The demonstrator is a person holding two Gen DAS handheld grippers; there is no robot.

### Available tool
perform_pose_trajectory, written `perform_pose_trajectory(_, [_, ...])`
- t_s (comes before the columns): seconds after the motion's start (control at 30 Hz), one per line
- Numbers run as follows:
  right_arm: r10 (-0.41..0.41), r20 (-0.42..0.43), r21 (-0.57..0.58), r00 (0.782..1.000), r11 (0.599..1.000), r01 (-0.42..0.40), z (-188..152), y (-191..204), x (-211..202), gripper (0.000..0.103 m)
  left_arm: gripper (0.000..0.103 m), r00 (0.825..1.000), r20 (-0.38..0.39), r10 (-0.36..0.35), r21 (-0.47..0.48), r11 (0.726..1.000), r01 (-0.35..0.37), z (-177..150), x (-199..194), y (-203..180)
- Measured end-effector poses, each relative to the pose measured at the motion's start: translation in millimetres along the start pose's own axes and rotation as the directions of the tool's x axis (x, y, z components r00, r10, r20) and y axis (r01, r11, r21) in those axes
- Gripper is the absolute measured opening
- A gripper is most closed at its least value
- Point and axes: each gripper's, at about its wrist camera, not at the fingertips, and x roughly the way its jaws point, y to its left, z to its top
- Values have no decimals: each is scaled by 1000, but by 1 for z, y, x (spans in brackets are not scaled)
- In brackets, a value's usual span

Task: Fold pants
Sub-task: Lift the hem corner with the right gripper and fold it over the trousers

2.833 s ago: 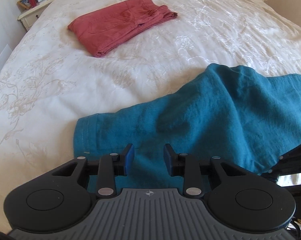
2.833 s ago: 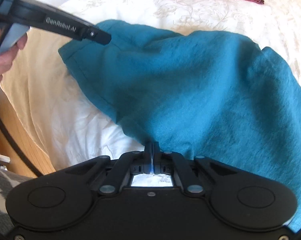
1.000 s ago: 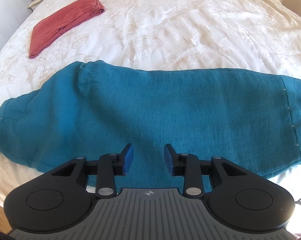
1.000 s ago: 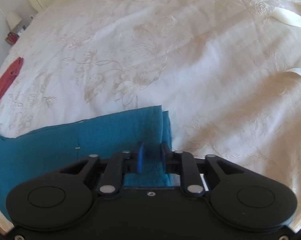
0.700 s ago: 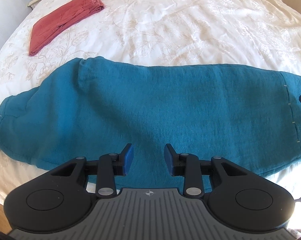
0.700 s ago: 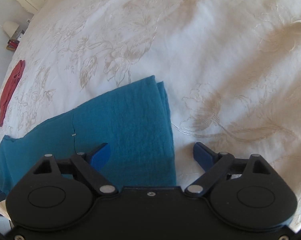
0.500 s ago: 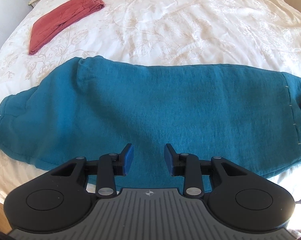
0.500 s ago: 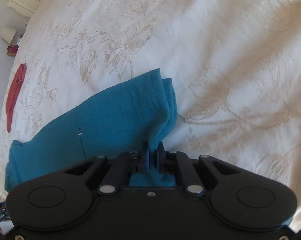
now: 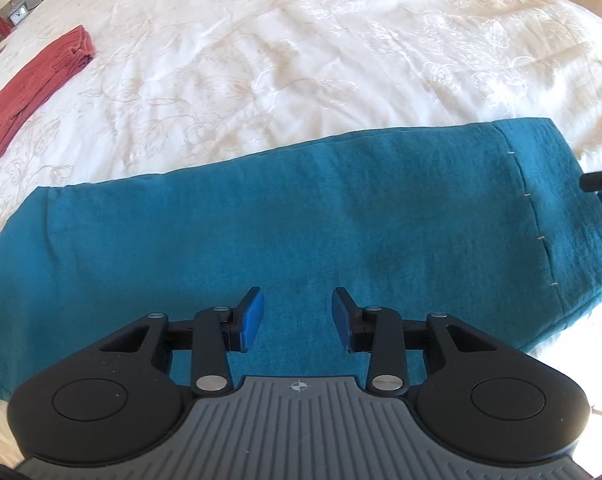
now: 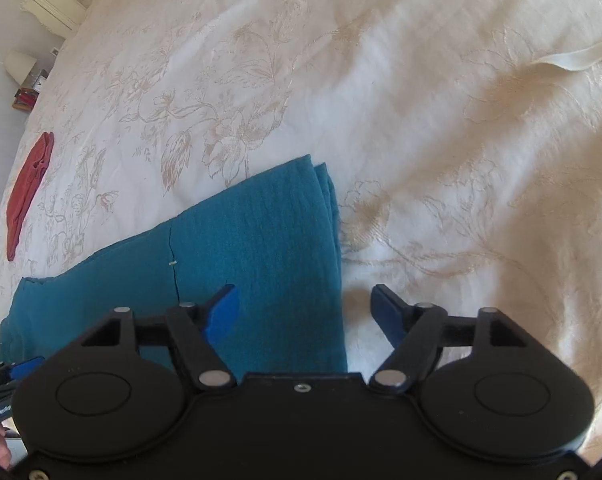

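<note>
Red garments: one folded red garment (image 9: 33, 80) is seen at upper left
Teal pants (image 9: 301, 232): one pair, laid flat across mid-frame on the bedspread (image 9: 301, 60)
Left gripper (image 9: 297, 316): jaws just widened, nothing gripped
Right gripper (image 10: 305, 312): jaws just spread wide, pants' end released

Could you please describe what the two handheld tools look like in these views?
The left tool has a black linkage frame, round side discs, silver pivot pins, blue pads and a ribbed grey base with a small crosshair mark. The right tool has the same frame and pads, on an all-black base.
</note>
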Motion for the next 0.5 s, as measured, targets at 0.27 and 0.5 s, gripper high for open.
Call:
perform_pose_trajectory(0.27, [199, -86, 166, 976, 969, -183, -43, -29, 16, 76, 37, 999, -35, -5, 36, 999, 6, -2, 10, -12])
perform_pose_trajectory(0.5, [210, -68, 215, 975, 958, -191, -49, -14, 13, 14, 37, 1000, -14, 18, 79, 997, -16, 10, 23, -16])
